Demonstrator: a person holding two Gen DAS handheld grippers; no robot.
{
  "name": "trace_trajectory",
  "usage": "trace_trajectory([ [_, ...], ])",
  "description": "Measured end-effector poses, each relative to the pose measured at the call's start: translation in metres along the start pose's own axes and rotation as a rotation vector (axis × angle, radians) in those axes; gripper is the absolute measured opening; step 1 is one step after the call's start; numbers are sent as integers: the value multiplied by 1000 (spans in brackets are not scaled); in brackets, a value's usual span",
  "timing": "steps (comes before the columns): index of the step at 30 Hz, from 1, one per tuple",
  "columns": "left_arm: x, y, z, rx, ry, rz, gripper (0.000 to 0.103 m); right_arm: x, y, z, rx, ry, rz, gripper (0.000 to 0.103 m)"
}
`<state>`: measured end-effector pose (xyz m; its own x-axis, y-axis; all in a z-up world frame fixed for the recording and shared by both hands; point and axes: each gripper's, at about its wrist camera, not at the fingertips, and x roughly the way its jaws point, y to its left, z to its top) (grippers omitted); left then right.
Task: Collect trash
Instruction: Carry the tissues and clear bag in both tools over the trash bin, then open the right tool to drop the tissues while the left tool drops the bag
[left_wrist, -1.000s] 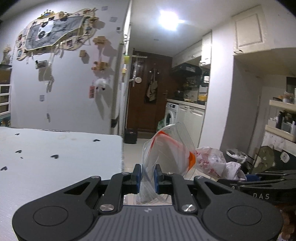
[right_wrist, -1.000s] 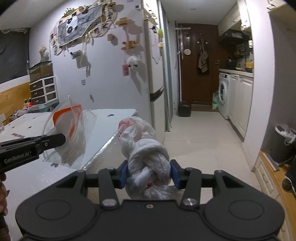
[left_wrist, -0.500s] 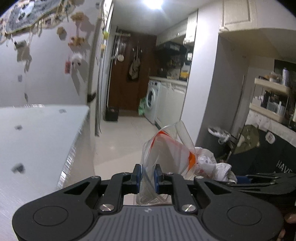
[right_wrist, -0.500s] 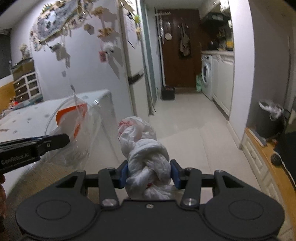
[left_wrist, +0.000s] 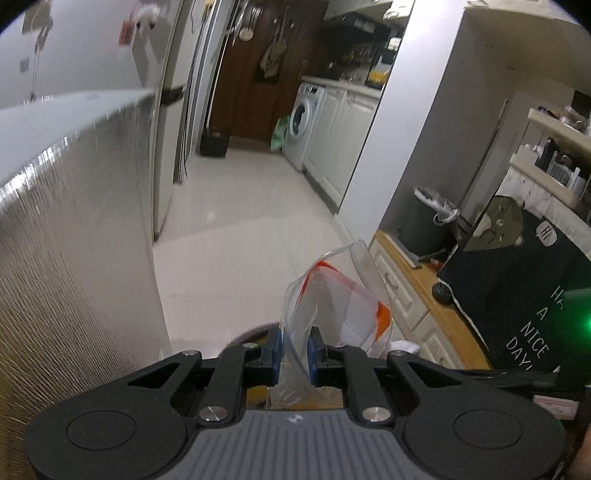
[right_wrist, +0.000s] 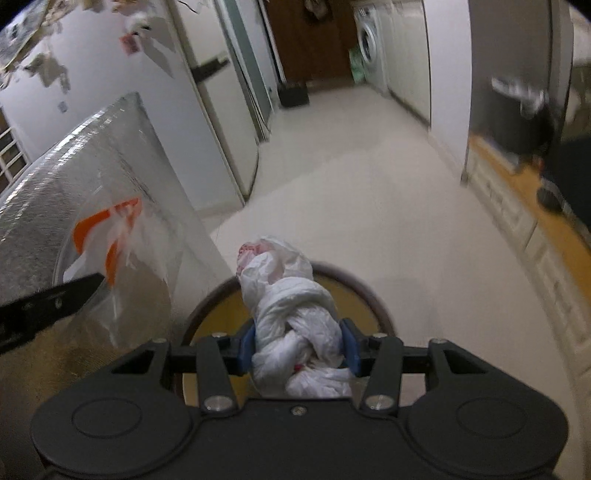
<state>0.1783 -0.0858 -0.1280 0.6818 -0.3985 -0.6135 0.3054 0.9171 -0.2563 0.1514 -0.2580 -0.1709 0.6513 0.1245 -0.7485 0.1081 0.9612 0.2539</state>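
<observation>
- Left wrist view: the left gripper (left_wrist: 295, 349) was seen closed narrowly, its blue pads pinching the lower edge of a clear plastic bag with orange print (left_wrist: 334, 295).
- The bag was held up in front of the fingers, its open top crumpled and leaning to the right.
- A brown rounded rim (left_wrist: 255, 329) was glimpsed just beyond the fingers and below the bag; what it belonged to could not be told from this view.
- A silvery textured table side (left_wrist: 74, 236) was seen on the left, a pale tiled floor (left_wrist: 243, 236) ahead, and a washing machine (left_wrist: 301, 125) far down the passage.
- A dark bin with a white liner (left_wrist: 430, 218) was seen at the right, well apart from the bag.
- Right wrist view: the right gripper (right_wrist: 298, 349) was seen clamped on a knotted white plastic bag (right_wrist: 295, 310), the knot pressed between the blue pads and the rest bulging forward.
- A round brown-rimmed container with a yellow inside (right_wrist: 354, 288) was seen directly beneath and beyond that bag.
- The left gripper's finger (right_wrist: 48, 299) was seen at the left edge, with the clear bag blurred in front of the table side.
</observation>
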Motion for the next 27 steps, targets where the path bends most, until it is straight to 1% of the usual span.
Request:
trace_trajectory([
  [2,7,4,-2,-7,19,1,15,14,-1,-3,12,35,4,51],
  [6,22,10,-5,-10,54,3,15,33,-1,-8,-8,70,-17,51],
  [10,35,13,-9,-11,85,-1,15,46,-4,-6,-13,88,-23,60],
  [12,42,14,-11,-11,102,-1,15,50,-6,-6,-17,99,-30,63],
  [17,60,11,-13,-1,146,-4,15,46,-14,-4,-34,121,-24,64],
  [19,68,10,-15,7,172,-14,15,42,-16,-3,-51,131,-16,66],
  [22,82,5,-17,34,226,-31,16,34,-15,-4,-93,153,-4,69],
  [27,103,-5,-23,109,329,-39,18,26,-16,-5,-152,170,-21,70],
])
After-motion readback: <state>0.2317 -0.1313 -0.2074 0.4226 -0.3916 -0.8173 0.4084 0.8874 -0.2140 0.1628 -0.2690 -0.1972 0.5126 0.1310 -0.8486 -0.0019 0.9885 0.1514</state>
